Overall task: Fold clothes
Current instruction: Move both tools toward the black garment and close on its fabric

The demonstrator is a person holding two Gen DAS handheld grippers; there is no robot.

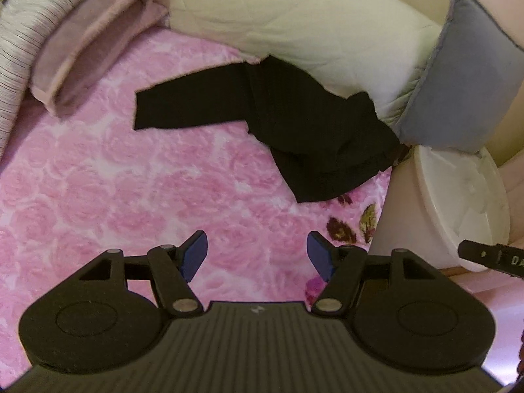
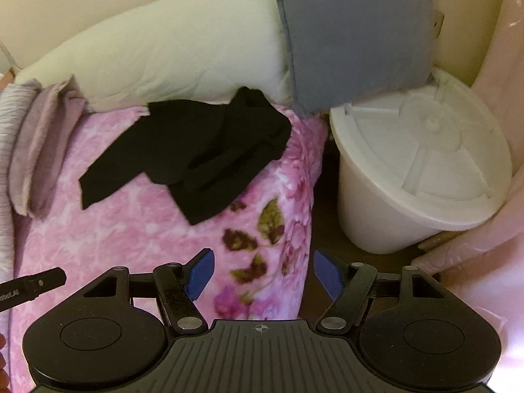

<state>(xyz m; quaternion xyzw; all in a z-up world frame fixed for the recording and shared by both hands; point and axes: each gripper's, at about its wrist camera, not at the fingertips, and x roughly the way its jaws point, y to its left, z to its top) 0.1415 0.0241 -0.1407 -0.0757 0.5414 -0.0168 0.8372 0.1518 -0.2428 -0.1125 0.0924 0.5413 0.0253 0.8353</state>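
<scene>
Two claws spread, empty: left claw [image 1: 257, 255] | right claw [image 2: 263, 273] | black garment [image 1: 294, 124] lies crumpled ahead, apart.

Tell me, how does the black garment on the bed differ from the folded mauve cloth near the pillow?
The black garment lies spread and rumpled with one sleeve stretched out; the mauve cloth is folded into a neat stack. The garment is near the grey cushion and white bin; the mauve cloth lies at the opposite side. Both rest on the pink floral blanket, untouched by either gripper.
</scene>
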